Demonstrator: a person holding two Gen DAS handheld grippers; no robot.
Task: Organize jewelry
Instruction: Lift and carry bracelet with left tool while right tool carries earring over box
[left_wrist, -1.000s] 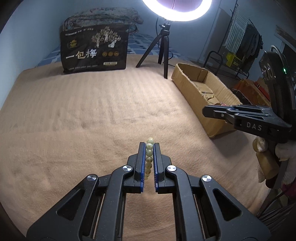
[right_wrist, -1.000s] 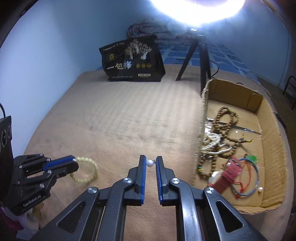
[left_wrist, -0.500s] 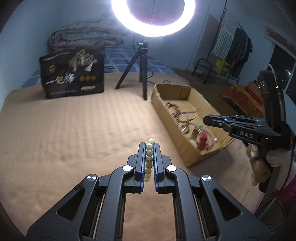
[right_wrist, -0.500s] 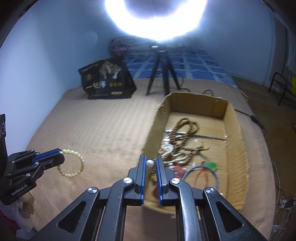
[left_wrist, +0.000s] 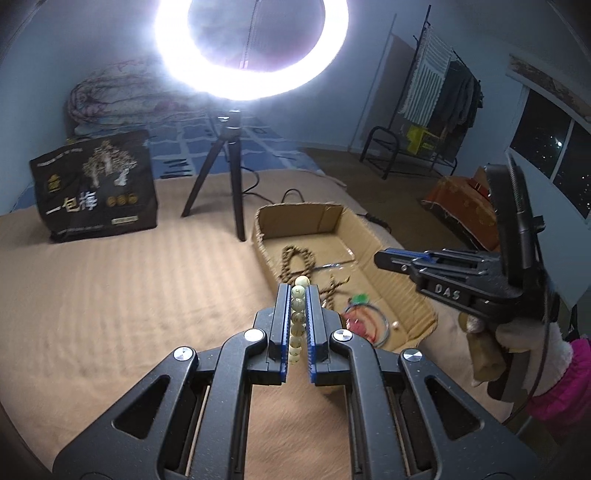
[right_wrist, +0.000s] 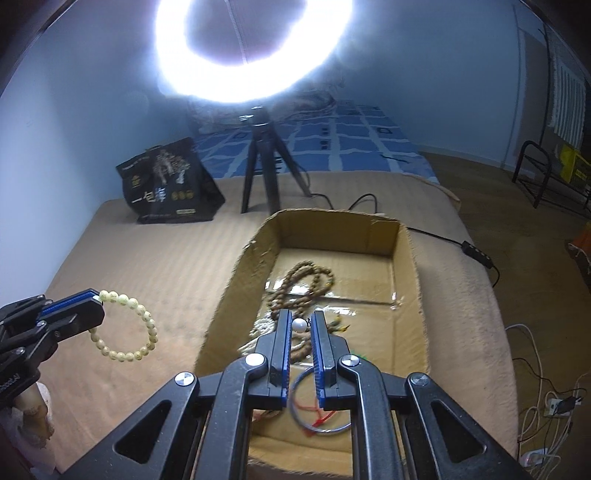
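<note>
Your left tool (left_wrist: 298, 291) is clamped on the pale yellow-green beaded bracelet (right_wrist: 127, 326): several beads sit pinched in a row between the blue pads, and the rest of the loop hangs free off the tip, clear of the tan ribbed bed cover (left_wrist: 129, 280). Gripping on the strand itself leaves the loop free to drop away once you release.

Your right tool (right_wrist: 299, 326) has its fingers narrowed on a small white pearl (right_wrist: 298, 325) right at the tip; a bead this small and round is likely to roll out if the squeeze eases.

The open brown cardboard box (right_wrist: 406, 266) lies directly ahead of and below your right tool. It already holds a coil of brown wooden prayer beads (right_wrist: 306, 280), a thin blue bangle (right_wrist: 321, 402) with red cord, and other strands. Judged from this, the pearl is in position for dropping.

From your left tool, the box sits ahead and to the right, its near wall between tip and floor. Your right tool occupies the room above the near end; the far end is open. The black ring-light tripod (left_wrist: 229, 173) stands beyond the box's far-left corner.
</note>
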